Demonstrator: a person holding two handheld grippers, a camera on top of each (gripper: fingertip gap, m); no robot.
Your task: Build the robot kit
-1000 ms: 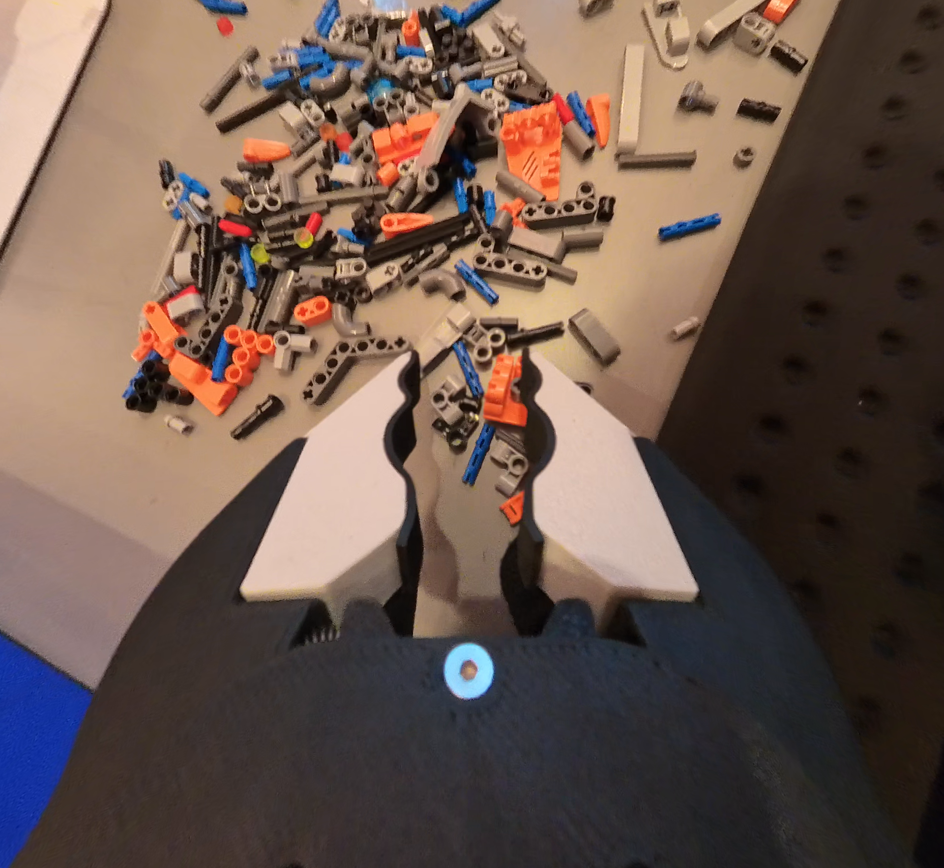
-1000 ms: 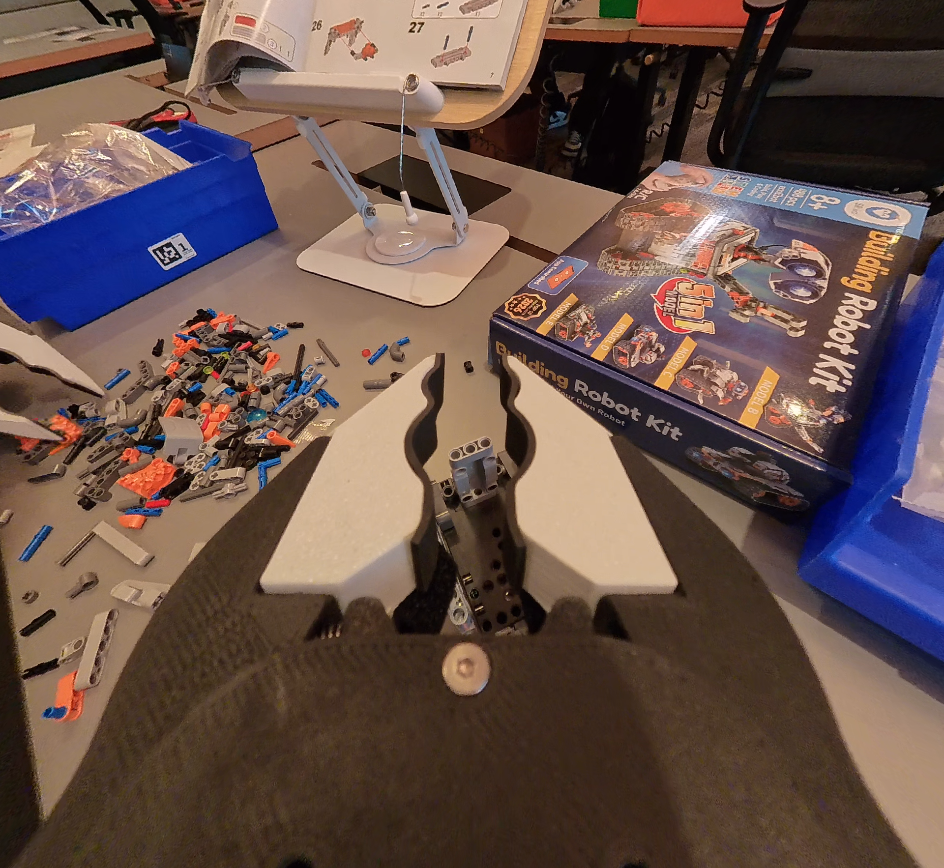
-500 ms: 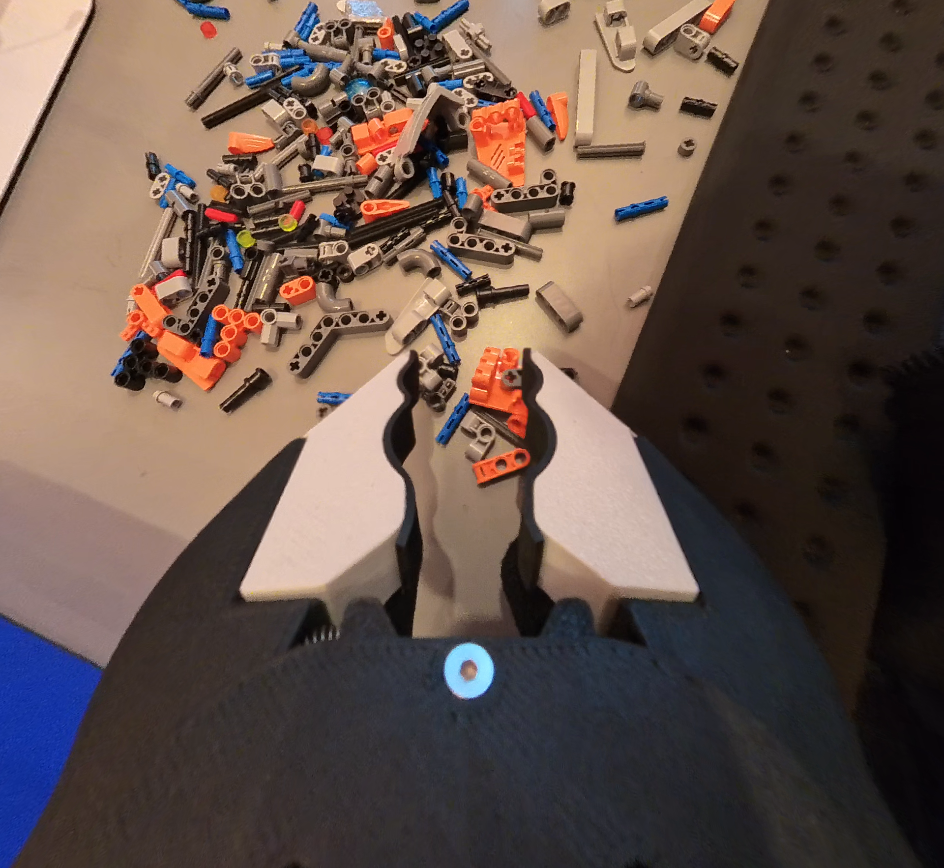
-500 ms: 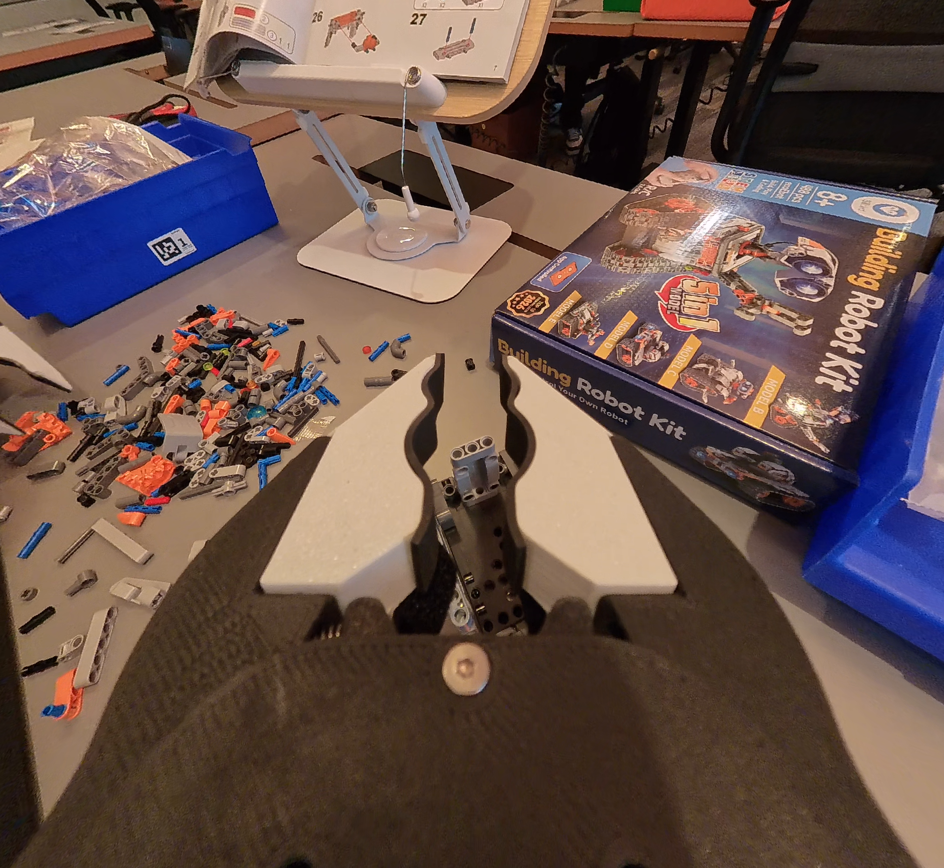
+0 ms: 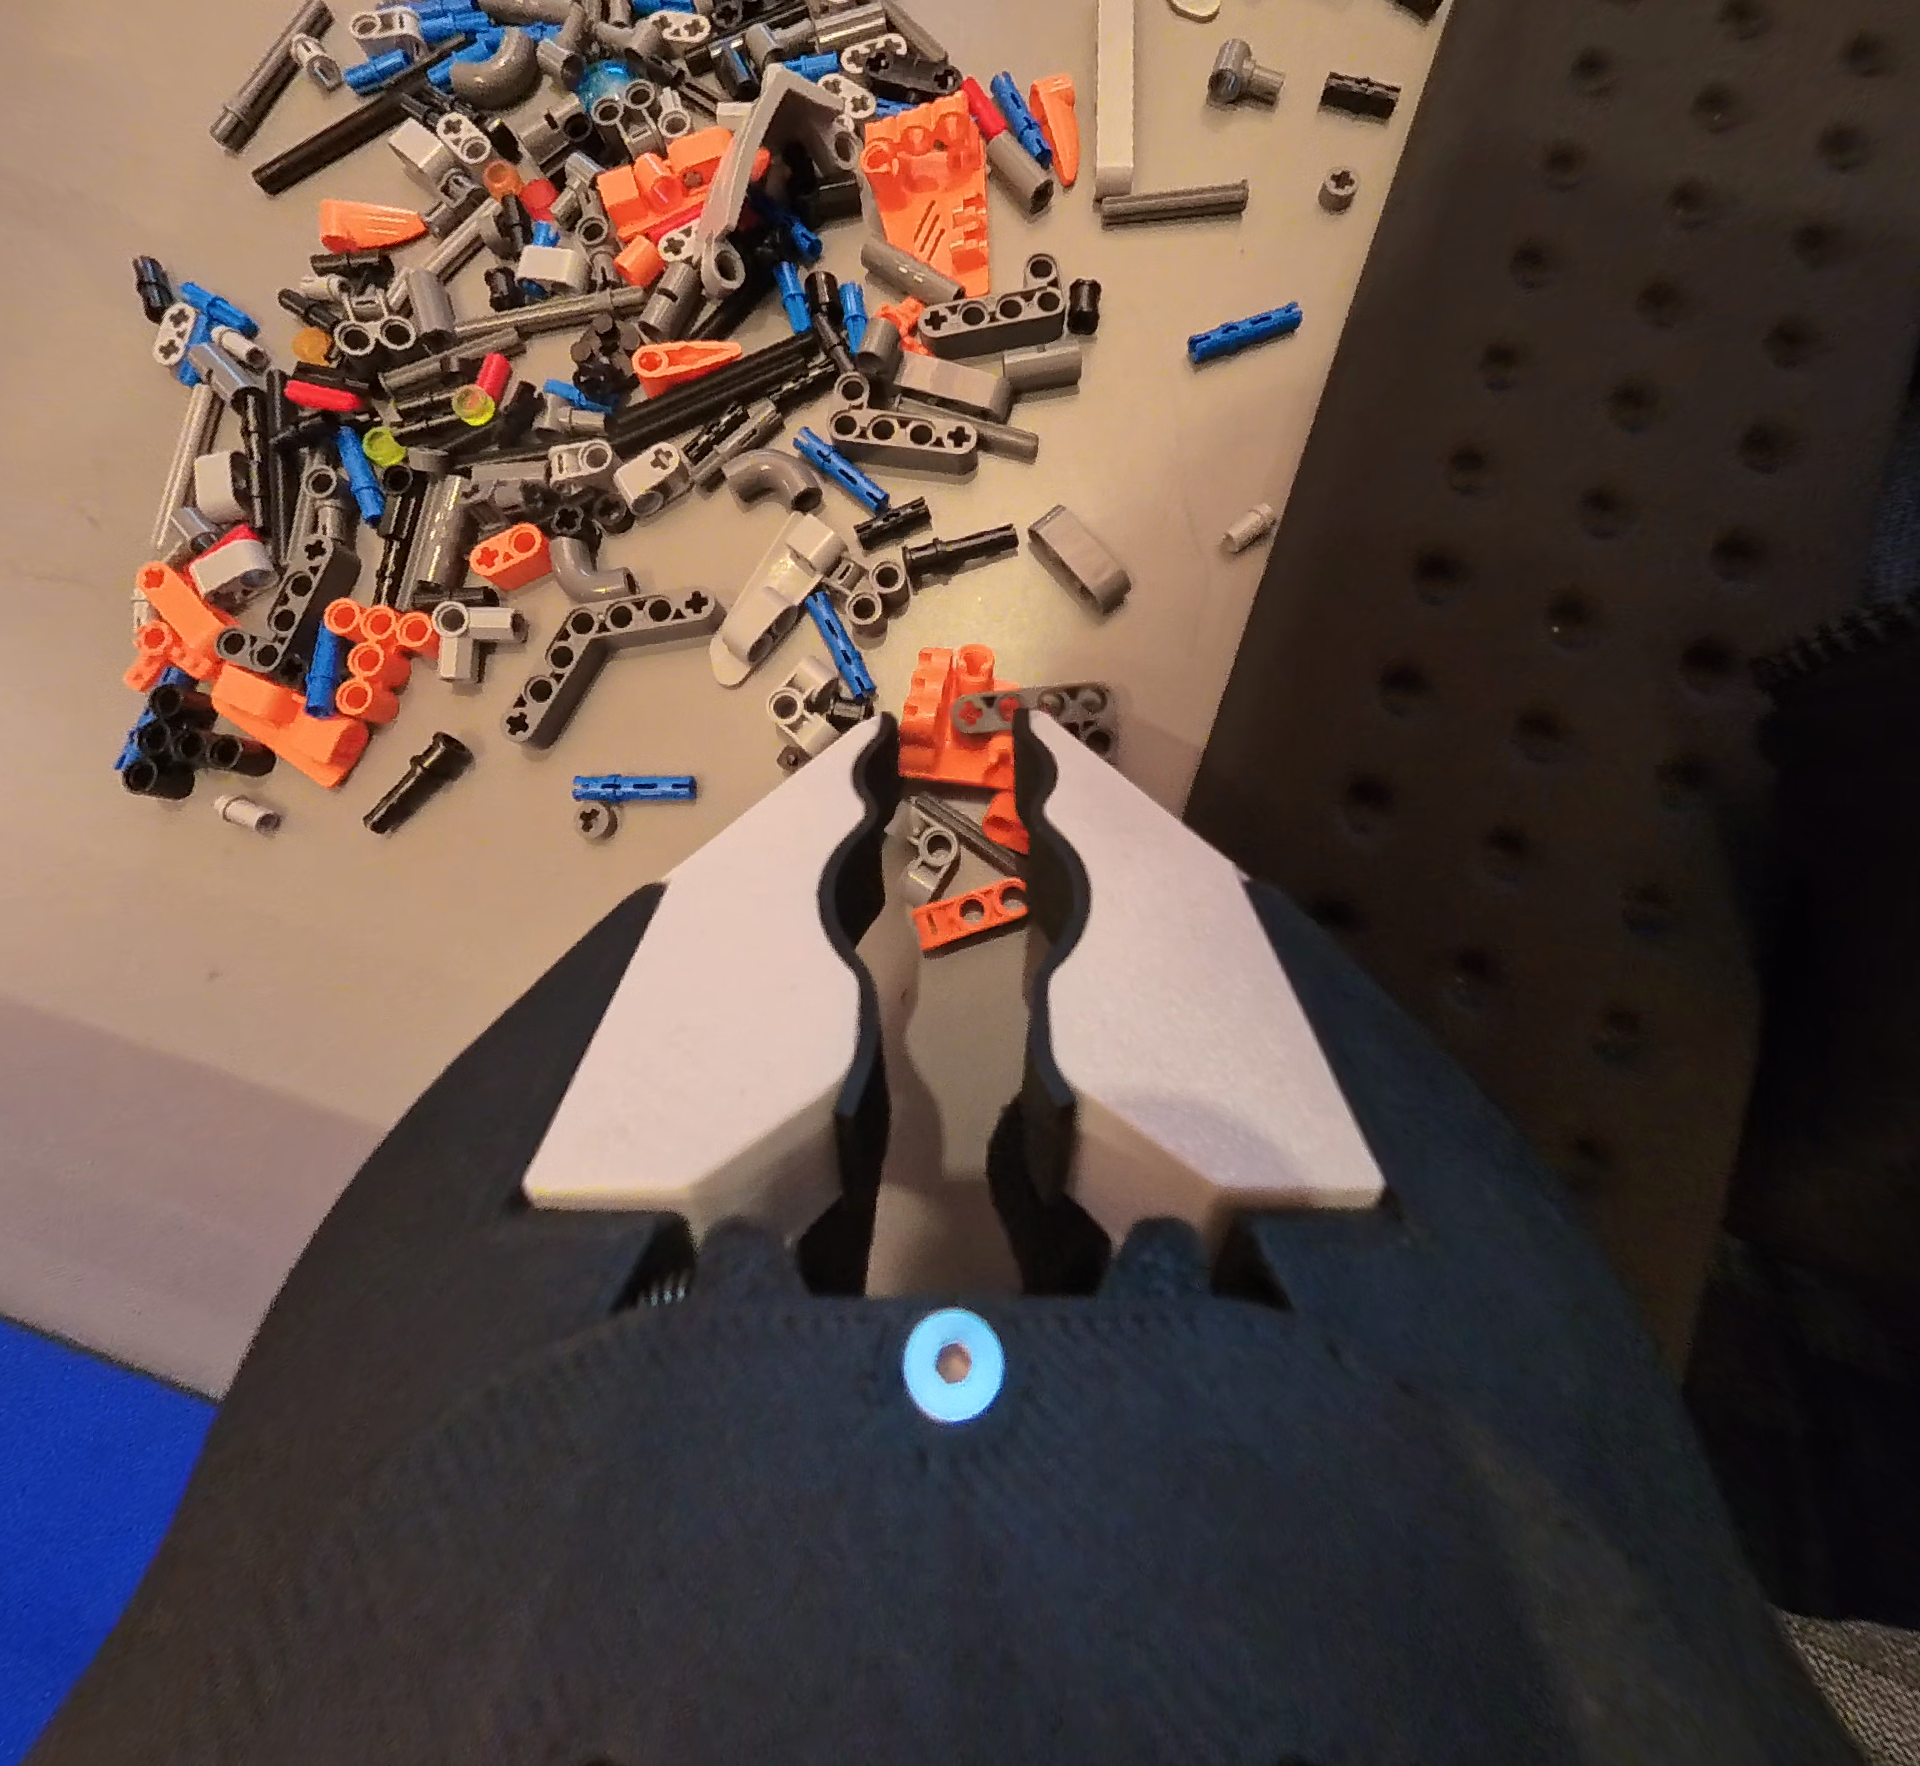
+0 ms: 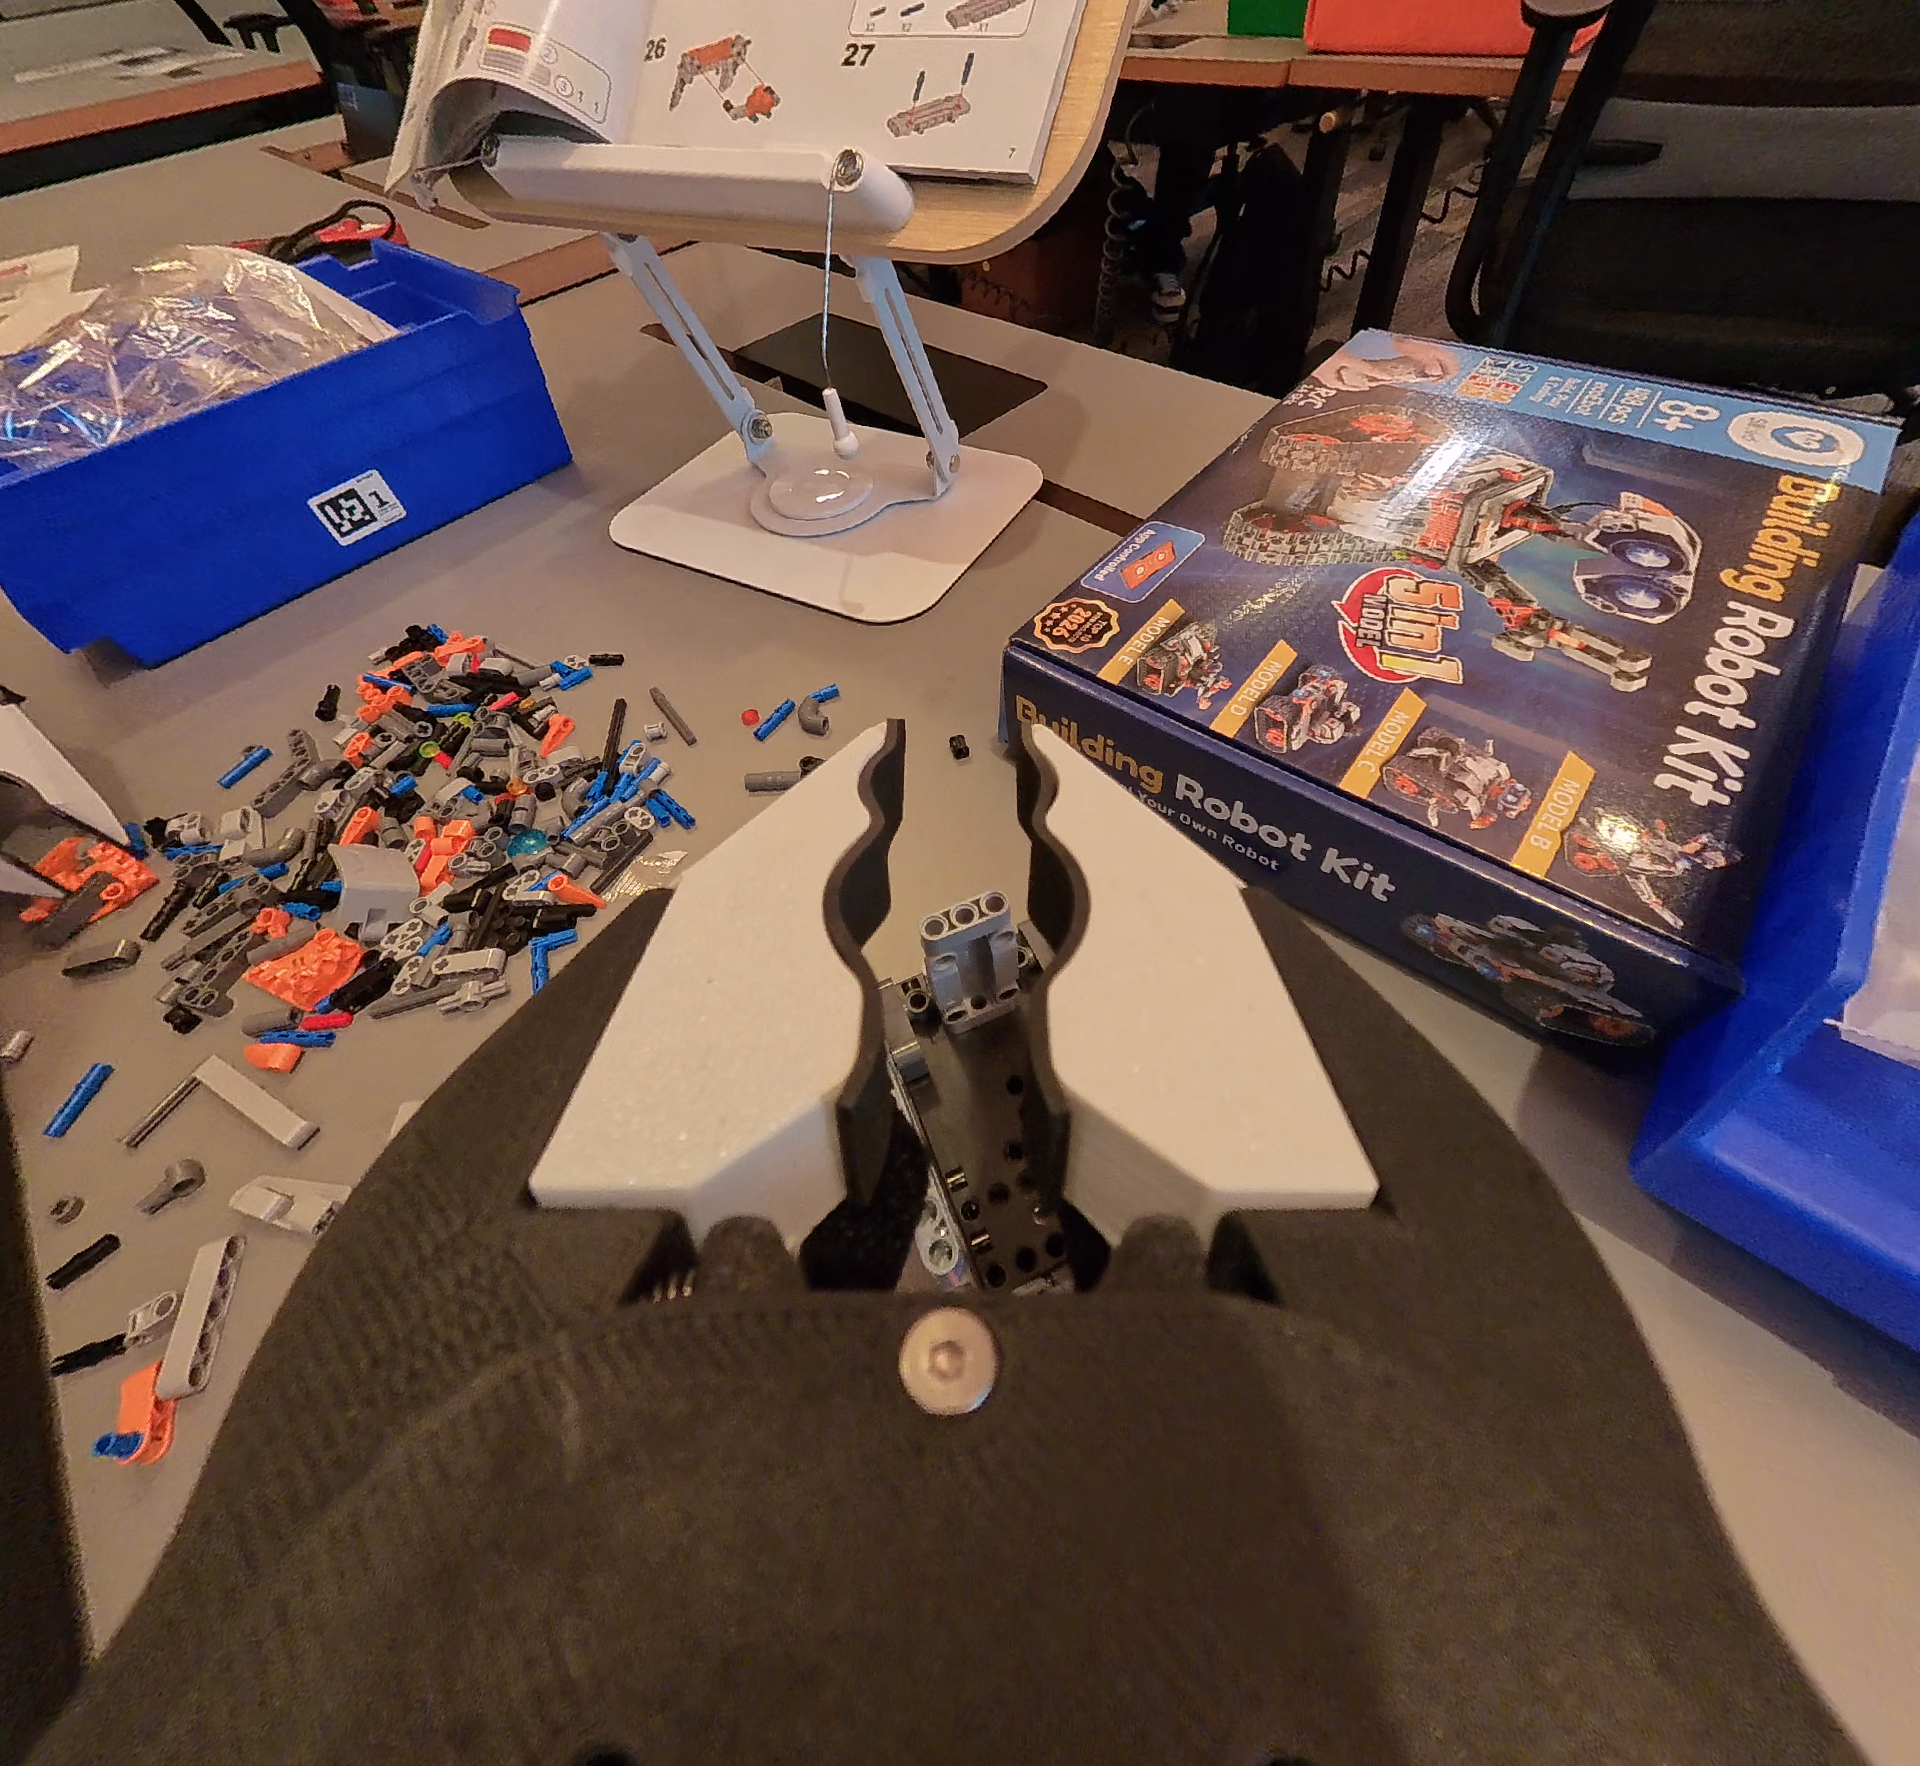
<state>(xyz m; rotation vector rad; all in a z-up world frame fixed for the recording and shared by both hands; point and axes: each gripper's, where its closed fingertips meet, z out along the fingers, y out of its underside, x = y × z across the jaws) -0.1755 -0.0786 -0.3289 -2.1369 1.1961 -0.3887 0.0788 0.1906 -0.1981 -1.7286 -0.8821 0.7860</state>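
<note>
A pile of small orange, blue, grey and black building parts lies on the grey table. My left gripper is at the near right edge of the pile. Its jaws have narrowed onto an orange piece with a grey beam across it. In the right wrist view the pile lies at the left, and the left gripper's fingertips touch the orange piece. My right gripper is shut on a black and grey assembly, held deep between its fingers above the table.
A blue bin with plastic bags stands at the back left. An open instruction booklet rests on a white stand. A dark blue kit box and another blue bin are at the right. A dark perforated panel borders the table. There is about 40 cm between the tips of the two grippers.
My left gripper moved to the pile's near right edge and its jaws narrowed around the orange piece. The right gripper drifted a little and still holds the assembly.
</note>
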